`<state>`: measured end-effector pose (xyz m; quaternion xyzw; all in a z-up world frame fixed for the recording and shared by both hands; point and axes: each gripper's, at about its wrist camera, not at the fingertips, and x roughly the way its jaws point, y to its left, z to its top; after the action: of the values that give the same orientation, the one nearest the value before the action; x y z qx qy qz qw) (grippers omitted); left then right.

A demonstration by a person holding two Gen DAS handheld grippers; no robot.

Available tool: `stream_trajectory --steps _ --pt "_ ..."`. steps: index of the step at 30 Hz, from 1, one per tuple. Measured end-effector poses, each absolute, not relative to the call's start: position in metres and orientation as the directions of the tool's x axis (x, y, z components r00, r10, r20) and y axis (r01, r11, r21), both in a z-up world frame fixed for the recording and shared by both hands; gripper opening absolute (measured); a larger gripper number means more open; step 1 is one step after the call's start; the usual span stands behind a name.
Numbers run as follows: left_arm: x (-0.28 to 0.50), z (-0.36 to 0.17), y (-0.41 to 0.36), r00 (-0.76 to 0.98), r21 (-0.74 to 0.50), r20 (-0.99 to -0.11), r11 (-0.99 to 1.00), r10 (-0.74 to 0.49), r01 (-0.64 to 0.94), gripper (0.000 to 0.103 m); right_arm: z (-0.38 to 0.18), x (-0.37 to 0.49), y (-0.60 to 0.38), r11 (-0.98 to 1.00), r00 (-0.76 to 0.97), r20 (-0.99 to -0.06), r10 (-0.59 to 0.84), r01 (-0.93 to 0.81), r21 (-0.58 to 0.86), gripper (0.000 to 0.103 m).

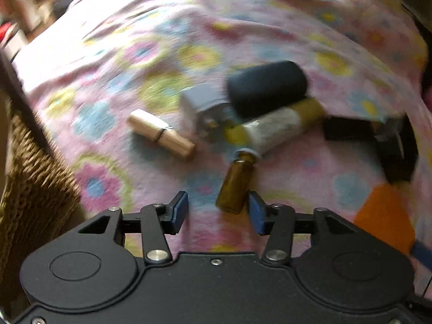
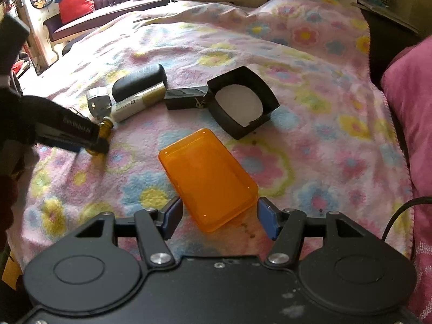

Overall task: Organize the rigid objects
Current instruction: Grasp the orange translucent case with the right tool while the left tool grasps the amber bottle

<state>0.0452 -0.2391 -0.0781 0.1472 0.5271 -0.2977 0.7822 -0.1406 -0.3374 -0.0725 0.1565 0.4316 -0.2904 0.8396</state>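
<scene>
Left gripper (image 1: 218,210) fingers spread, amber vial (image 1: 236,183) lying on the blanket (image 1: 167,35) just inside the right finger, not pinched. Right gripper (image 2: 219,217) fingers spread around the near end of the orange box (image 2: 206,178), well right of the vial.

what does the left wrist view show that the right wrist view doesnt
Only the left wrist view shows the rose-gold lipstick tube and the wicker basket at the bed's edge.

Only the right wrist view shows the pink pillow and the whole orange box between the open right gripper.

Both show the amber vial at the open left gripper, the black case, the white-and-gold tube and the floral blanket.
</scene>
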Motion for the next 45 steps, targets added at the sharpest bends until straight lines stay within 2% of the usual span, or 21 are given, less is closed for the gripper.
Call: stream_trajectory --steps 3,7,8,11,12,15,21,28,34,37,40,41,42,43,44,45 --pt "0.059 -0.074 -0.227 0.268 -0.121 -0.914 0.834 -0.306 0.538 0.047 -0.070 -0.141 -0.338 0.783 0.469 -0.809 -0.354 0.622 0.018 0.061" --pt "0.064 -0.069 -0.222 0.267 -0.164 -0.902 0.842 -0.339 0.513 0.047 -0.070 -0.141 -0.338 0.782 0.477 -0.804 -0.355 0.623 0.024 0.061" --pt "0.065 -0.068 -0.222 0.263 -0.180 -0.898 0.841 -0.352 0.510 0.051 -0.070 -0.141 -0.338 0.783 0.480 -0.803 -0.355 0.621 0.025 0.061" --pt "0.065 -0.065 -0.225 0.264 -0.222 -0.881 0.836 -0.392 0.503 0.074 -0.069 -0.138 -0.340 0.784 0.484 -0.800 -0.355 0.620 0.027 0.063" --pt "0.064 -0.063 -0.226 0.264 -0.236 -0.875 0.834 -0.406 0.499 0.079 -0.069 -0.137 -0.340 0.783 0.486 -0.798 -0.357 0.621 0.028 0.065" --pt "0.065 -0.060 -0.232 0.250 -0.280 -0.861 0.824 -0.442 0.492 0.081 -0.068 -0.132 -0.342 0.781 0.489 -0.792 -0.367 0.625 0.024 0.067" --pt "0.070 -0.070 -0.242 0.248 -0.260 -0.881 0.850 -0.403 0.458 0.081 -0.069 -0.123 -0.339 0.788 0.487 -0.776 -0.401 0.616 -0.020 0.068" --pt "0.074 -0.083 -0.248 0.222 -0.245 -0.900 0.858 -0.374 0.452 0.080 -0.071 -0.117 -0.334 0.802 0.474 -0.766 -0.434 0.591 -0.088 0.080" --pt "0.075 -0.084 -0.252 0.240 -0.213 -0.901 0.852 -0.361 0.479 0.071 -0.069 -0.116 -0.336 0.811 0.486 -0.751 -0.447 0.575 -0.111 0.092" --pt "0.075 -0.082 -0.255 0.266 -0.174 -0.900 0.845 -0.345 0.505 0.058 -0.068 -0.109 -0.340 0.822 0.500 -0.743 -0.445 0.557 -0.118 0.095" --pt "0.075 -0.081 -0.253 0.270 -0.166 -0.900 0.841 -0.343 0.514 0.053 -0.074 -0.100 -0.341 0.833 0.492 -0.744 -0.452 0.532 -0.154 0.094" --pt "0.076 -0.081 -0.252 0.268 -0.170 -0.899 0.840 -0.346 0.515 0.052 -0.078 -0.097 -0.340 0.836 0.480 -0.751 -0.454 0.521 -0.173 0.091" --pt "0.077 -0.081 -0.251 0.263 -0.177 -0.898 0.837 -0.353 0.518 0.052 -0.082 -0.094 -0.338 0.838 0.463 -0.760 -0.457 0.511 -0.193 0.085" --pt "0.077 -0.081 -0.249 0.262 -0.182 -0.896 0.835 -0.358 0.519 0.052 -0.086 -0.092 -0.335 0.843 0.448 -0.772 -0.452 0.497 -0.205 0.069" --pt "0.076 -0.081 -0.248 0.260 -0.187 -0.895 0.833 -0.363 0.521 0.052 -0.087 -0.092 -0.331 0.850 0.453 -0.775 -0.442 0.488 -0.199 0.062" --pt "0.075 -0.080 -0.248 0.258 -0.190 -0.894 0.832 -0.366 0.522 0.052 -0.085 -0.093 -0.328 0.855 0.463 -0.774 -0.433 0.483 -0.189 0.060"
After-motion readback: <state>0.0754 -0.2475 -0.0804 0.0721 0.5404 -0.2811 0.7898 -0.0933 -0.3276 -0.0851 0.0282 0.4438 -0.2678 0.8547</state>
